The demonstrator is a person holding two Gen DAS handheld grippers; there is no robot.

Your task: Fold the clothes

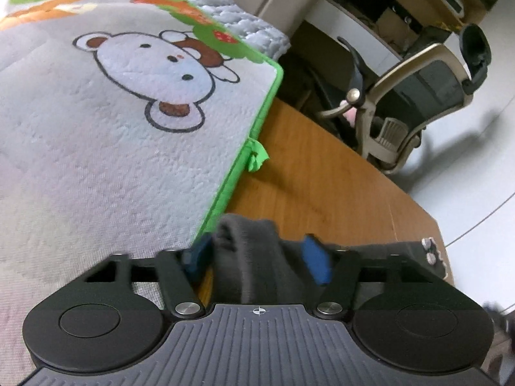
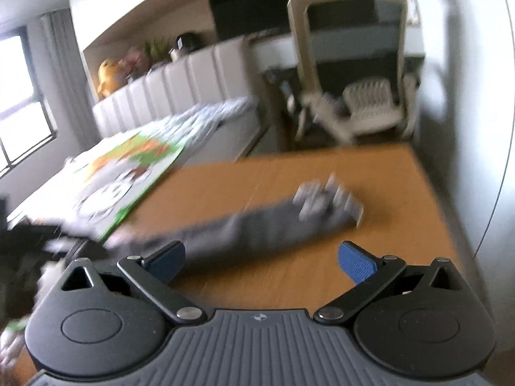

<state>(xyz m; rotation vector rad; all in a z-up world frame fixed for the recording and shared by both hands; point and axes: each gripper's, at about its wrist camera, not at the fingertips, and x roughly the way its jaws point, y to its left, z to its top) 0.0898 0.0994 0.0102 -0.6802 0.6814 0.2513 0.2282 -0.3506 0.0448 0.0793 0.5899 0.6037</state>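
Grey garment (image 2: 257,228) lies stretched on the wooden table (image 2: 402,173), not yet folded. Left claw (image 1: 257,257) pinches its end; right claw (image 2: 260,257) hangs open and empty above it.

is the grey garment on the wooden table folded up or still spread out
Neither fully: the grey garment lies as a long, narrow strip across the table. Blur hides any fold lines.

a wooden table (image 2: 322,173) carries a dark grey garment (image 2: 257,228) and, just beside it, a green-edged cartoon mat (image 1: 96,148) lying flat.
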